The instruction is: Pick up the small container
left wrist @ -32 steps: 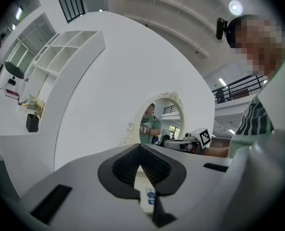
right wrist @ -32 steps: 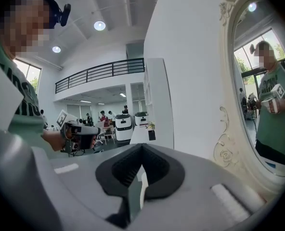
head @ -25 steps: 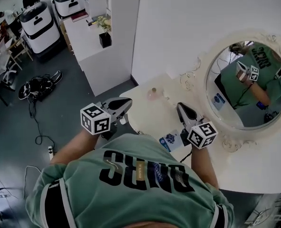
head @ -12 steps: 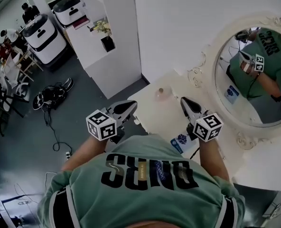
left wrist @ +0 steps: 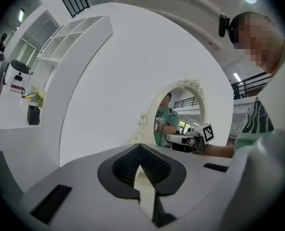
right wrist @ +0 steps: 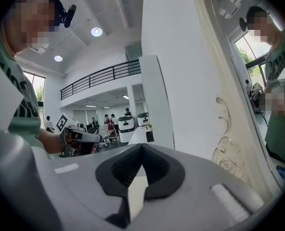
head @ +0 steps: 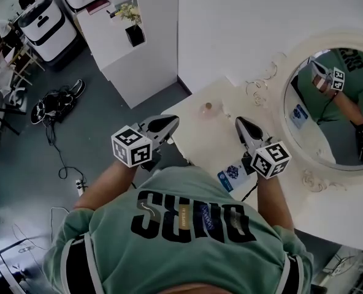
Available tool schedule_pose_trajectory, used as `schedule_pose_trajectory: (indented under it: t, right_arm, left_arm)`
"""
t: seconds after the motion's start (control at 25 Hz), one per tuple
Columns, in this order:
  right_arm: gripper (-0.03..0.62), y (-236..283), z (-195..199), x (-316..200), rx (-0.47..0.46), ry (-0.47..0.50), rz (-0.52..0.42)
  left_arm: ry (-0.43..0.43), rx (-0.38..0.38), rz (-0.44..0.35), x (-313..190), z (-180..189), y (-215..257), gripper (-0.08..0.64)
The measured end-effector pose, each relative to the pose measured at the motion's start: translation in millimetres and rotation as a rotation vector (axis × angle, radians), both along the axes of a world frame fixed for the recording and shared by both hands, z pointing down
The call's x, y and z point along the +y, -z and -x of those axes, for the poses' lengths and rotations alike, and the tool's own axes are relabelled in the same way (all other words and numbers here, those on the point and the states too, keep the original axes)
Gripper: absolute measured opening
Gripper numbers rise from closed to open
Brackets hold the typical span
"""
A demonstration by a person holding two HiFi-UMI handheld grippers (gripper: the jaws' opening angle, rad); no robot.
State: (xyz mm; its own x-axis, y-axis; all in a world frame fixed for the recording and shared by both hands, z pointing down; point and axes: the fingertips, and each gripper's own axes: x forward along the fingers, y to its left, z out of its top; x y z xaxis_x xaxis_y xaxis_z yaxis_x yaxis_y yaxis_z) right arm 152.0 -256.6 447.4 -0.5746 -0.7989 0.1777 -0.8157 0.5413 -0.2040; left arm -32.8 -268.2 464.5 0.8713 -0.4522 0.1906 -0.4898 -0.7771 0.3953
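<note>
Left gripper [head: 174, 121] and right gripper [head: 238, 122], jaws closed and empty, near small container [head: 210, 108]; packet [head: 232, 175] print illegible.

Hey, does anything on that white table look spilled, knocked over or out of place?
Nothing stands out. The small container sits on the table with no spill around it, and a blue packet lies flat near the front edge.
</note>
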Motion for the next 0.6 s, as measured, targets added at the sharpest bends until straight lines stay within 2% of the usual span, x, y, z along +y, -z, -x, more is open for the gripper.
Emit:
schedule_pose_trajectory:
  t: [0.2, 0.24, 0.32, 0.44, 0.6]
  right_arm:
    - [0.009, -8, -8, -10, -0.005, -0.011, 0.019]
    - [0.009, -10, -10, -12, -0.007, -0.013, 0.024]
    - [0.009, -14, -14, -14, -0.012, -0.018, 0.035]
    - [0.009, -23, -20, -19, -0.015, -0.025, 0.05]
    - [0.009, -32, -27, -25, -0.019, -0.033, 0.072]
  left_arm:
    - [-0.037, -0.032, -0.007, -14, -20, -12, 0.013]
    - [-0.056, -0.039, -0.008, -15, -25, -15, 0.086]
    - [-0.088, -0.062, -0.017, -16, -35, -21, 0.129]
    - [-0.112, -0.107, -0.04, -25, -50, -35, 0.145]
    - [-0.12, -0.145, -0.029, -42, -64, -57, 0.153]
